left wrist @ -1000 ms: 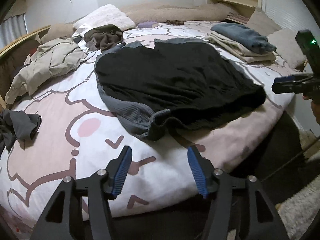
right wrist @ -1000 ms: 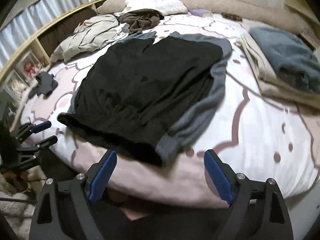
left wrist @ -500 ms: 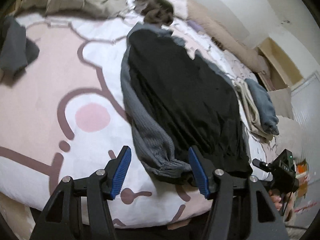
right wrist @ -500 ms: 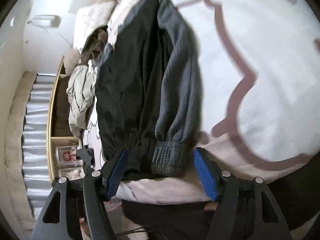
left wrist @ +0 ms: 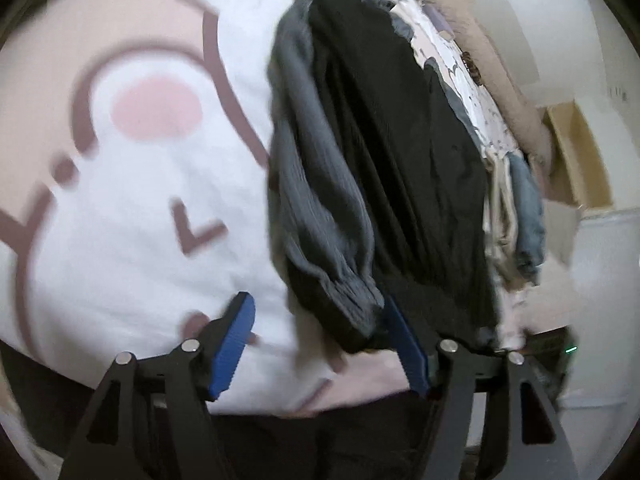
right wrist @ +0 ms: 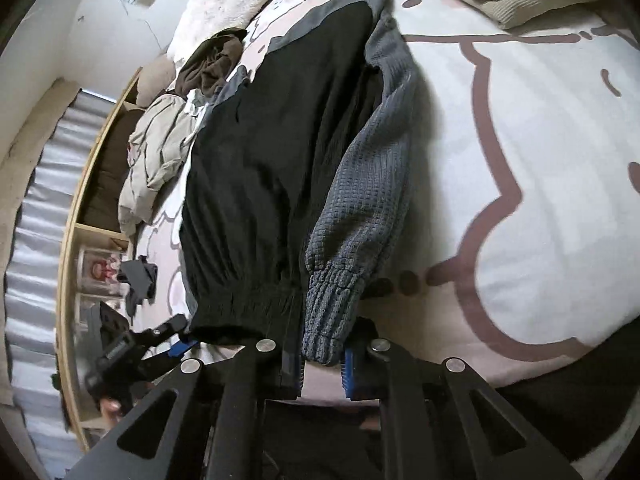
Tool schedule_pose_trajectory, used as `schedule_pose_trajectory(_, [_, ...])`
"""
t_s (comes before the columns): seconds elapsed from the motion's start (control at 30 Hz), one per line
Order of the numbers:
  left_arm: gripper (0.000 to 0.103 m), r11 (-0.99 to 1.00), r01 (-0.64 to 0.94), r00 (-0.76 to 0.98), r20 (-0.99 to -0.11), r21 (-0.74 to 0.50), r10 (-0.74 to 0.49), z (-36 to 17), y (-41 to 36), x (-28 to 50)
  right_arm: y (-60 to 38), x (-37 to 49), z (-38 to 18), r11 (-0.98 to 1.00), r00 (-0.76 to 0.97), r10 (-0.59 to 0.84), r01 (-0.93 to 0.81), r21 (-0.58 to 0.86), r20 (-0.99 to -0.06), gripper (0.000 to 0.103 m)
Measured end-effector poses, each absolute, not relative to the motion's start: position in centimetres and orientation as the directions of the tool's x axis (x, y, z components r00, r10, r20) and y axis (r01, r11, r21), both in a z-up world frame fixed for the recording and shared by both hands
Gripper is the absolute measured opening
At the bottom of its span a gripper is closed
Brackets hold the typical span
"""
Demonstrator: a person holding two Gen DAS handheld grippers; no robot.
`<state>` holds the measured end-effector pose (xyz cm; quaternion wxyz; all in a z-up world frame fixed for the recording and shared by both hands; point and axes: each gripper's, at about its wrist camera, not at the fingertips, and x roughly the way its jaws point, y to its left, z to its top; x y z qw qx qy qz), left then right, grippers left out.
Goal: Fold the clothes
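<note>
A black sweater (left wrist: pixel 400 160) with grey waffle-knit sleeves lies flat on the bed (left wrist: pixel 140 208), its hem at the near edge. My left gripper (left wrist: pixel 320 344) straddles the left sleeve's cuff (left wrist: pixel 348 308). Its jaws are opening and the pads stand clear of the cloth. In the right wrist view the sweater (right wrist: pixel 272 160) runs away from me. My right gripper (right wrist: pixel 322 372) is closing on the right sleeve's ribbed cuff (right wrist: pixel 330 312), with both blue pads against it. The left gripper (right wrist: pixel 180 338) shows there at the hem's far corner.
A folded stack of beige and blue clothes (left wrist: pixel 516 216) lies beyond the sweater. Crumpled beige (right wrist: pixel 160 152) and brown (right wrist: pixel 212 64) garments and a small dark grey piece (right wrist: pixel 138 280) lie towards a wooden shelf (right wrist: pixel 80 220). Pillows (right wrist: pixel 224 4) line the headboard.
Both grippers rolled and dropped to the sweater's near edge. The right jaws narrowed from wide apart onto the right cuff. The left jaws widened slightly around the left cuff.
</note>
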<state>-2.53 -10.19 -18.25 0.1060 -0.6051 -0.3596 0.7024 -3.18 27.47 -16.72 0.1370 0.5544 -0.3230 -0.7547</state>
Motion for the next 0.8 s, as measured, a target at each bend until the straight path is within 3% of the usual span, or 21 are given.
schedule_pose_trajectory(0.13, [0.074, -0.605, 0.361, -0.242, -0.698, -0.710, 0.674, -19.0, -10.5, -3.4, 27.2, -3.5, -17.9, -0.746, -0.321, -0.575, -0.174, 0.643, -0.753, 0.014])
schedule_pose_trajectory(0.27, [0.073, -0.484, 0.418, -0.251, -0.609, -0.769, 0.752, -19.7, -10.7, -4.3, 27.5, -3.4, -17.8, -0.745, -0.320, -0.580, -0.162, 0.647, -0.749, 0.014])
schedule_pose_trajectory(0.3, [0.066, -0.508, 0.407, -0.243, -0.626, -0.759, 0.741, -19.8, -10.4, -4.5, 27.6, -3.4, -17.7, -0.746, -0.322, -0.580, -0.158, 0.647, -0.748, 0.014])
schedule_pose_trajectory(0.33, [0.044, -0.532, 0.396, -0.235, -0.643, -0.748, 0.729, -19.8, -10.0, -4.7, 27.5, -3.4, -17.6, -0.748, -0.324, -0.578, -0.154, 0.645, -0.749, 0.014])
schedule_pose_trajectory(0.37, [0.031, -0.544, 0.388, -0.234, -0.650, -0.744, 0.723, -19.8, -9.9, -4.7, 27.5, -3.3, -17.5, -0.751, -0.326, -0.577, -0.151, 0.643, -0.749, 0.014])
schedule_pose_trajectory(0.47, [0.022, -0.539, 0.359, -0.274, -0.638, -0.762, 0.719, -19.1, -9.8, -4.2, 27.6, -3.2, -16.6, -0.757, -0.349, -0.571, -0.126, 0.641, -0.743, 0.014])
schedule_pose_trajectory(0.6, [0.021, -0.670, 0.106, -0.428, -0.642, -0.734, 0.636, -11.8, -9.0, -3.0, 27.8, -3.5, -13.1, -0.743, -0.388, -0.596, -0.066, 0.666, -0.703, 0.013])
schedule_pose_trajectory(0.7, [0.021, -0.725, -0.105, -0.569, -0.557, -0.681, 0.605, -3.5, -8.3, -2.3, 28.4, -4.0, -7.0, -0.714, -0.463, -0.634, 0.044, 0.699, -0.619, 0.013])
schedule_pose_trajectory(0.8, [0.015, -0.720, -0.262, -0.690, -0.397, -0.643, 0.606, 6.3, -8.8, -1.8, 29.2, -4.0, 1.0, -0.700, -0.563, -0.652, 0.191, 0.688, -0.507, 0.013])
